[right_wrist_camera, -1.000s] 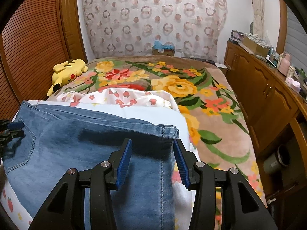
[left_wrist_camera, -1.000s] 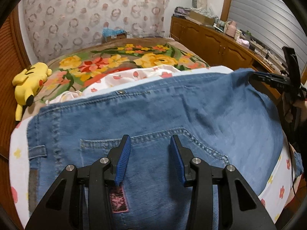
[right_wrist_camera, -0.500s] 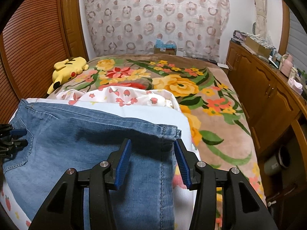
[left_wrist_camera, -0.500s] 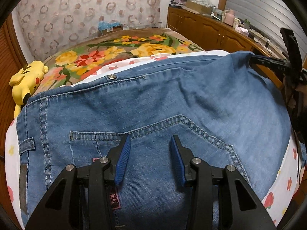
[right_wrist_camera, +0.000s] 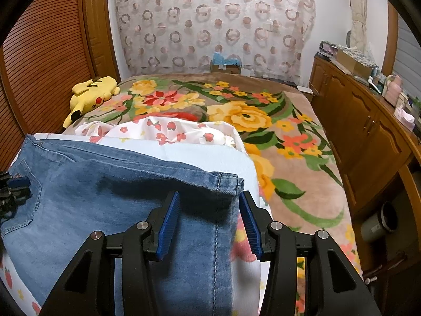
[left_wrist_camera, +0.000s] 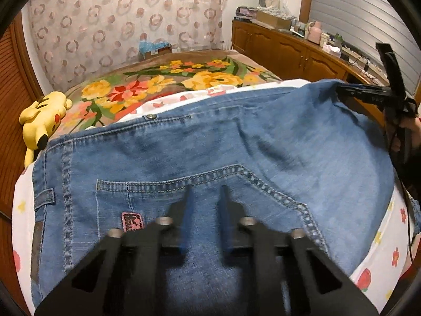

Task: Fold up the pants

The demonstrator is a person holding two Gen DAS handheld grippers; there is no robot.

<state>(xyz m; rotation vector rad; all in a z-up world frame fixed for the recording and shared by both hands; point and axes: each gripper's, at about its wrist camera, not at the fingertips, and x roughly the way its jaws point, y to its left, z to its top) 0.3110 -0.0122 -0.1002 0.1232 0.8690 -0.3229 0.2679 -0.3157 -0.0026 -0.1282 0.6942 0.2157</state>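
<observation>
Your left gripper (left_wrist_camera: 204,205) hangs blurred over the jeans (left_wrist_camera: 210,152) (back pocket side up), jaws apart. Your right gripper (right_wrist_camera: 209,221), jaws apart, straddles the hem corner. The floral blanket (right_wrist_camera: 289,137) beyond lies unoccupied, apart from the yellow plush (right_wrist_camera: 92,92) at its left edge.

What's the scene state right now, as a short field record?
garment: blue denim pants, spread flat, back pocket up
surface: white strawberry-print sheet over floral blanket
left gripper: open, over the back pocket, motion-blurred
right gripper: open, jaws either side of the hem corner
fold: none visible yet
background: yellow plush toy, wooden cabinets
</observation>
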